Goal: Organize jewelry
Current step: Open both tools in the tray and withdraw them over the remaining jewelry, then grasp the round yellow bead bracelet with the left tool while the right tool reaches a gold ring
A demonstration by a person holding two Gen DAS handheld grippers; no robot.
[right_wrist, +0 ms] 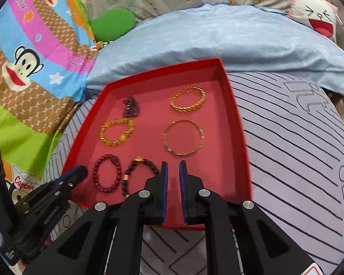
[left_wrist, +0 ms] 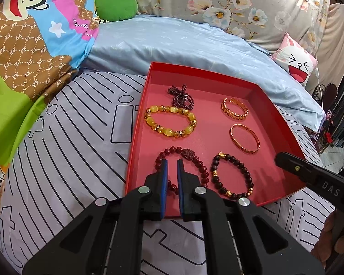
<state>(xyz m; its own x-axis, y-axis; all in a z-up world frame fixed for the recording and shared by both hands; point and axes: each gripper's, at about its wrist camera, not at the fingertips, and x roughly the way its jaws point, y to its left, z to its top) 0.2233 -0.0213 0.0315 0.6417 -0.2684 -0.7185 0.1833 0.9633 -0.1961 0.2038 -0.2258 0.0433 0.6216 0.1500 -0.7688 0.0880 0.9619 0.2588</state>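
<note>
Bedding with a striped grey cover [left_wrist: 68, 137] carried the red tray [left_wrist: 293, 133], where six pieces lay apart in two columns: purple bead strand [left_wrist: 181, 97], yellow bead bracelet [left_wrist: 169, 121], red bead bracelet [left_wrist: 195, 162], gold cuff [left_wrist: 235, 109], gold bangle [left_wrist: 244, 138], dark bead bracelet [left_wrist: 231, 174]. Sorting appeared essentially complete. Left claw [left_wrist: 172, 162] and right claw [right_wrist: 172, 165] were nearly closed, holding nothing.

A shallow red tray [left_wrist: 284, 119] holds six bracelets lying flat, apart: dark purple bead strand [left_wrist: 180, 96], yellow bead bracelet [left_wrist: 170, 121], red bead bracelet [left_wrist: 198, 160], dark brown bead bracelet [left_wrist: 234, 175], gold chain cuff [left_wrist: 235, 109], plain gold bangle [left_wrist: 244, 138].
</note>
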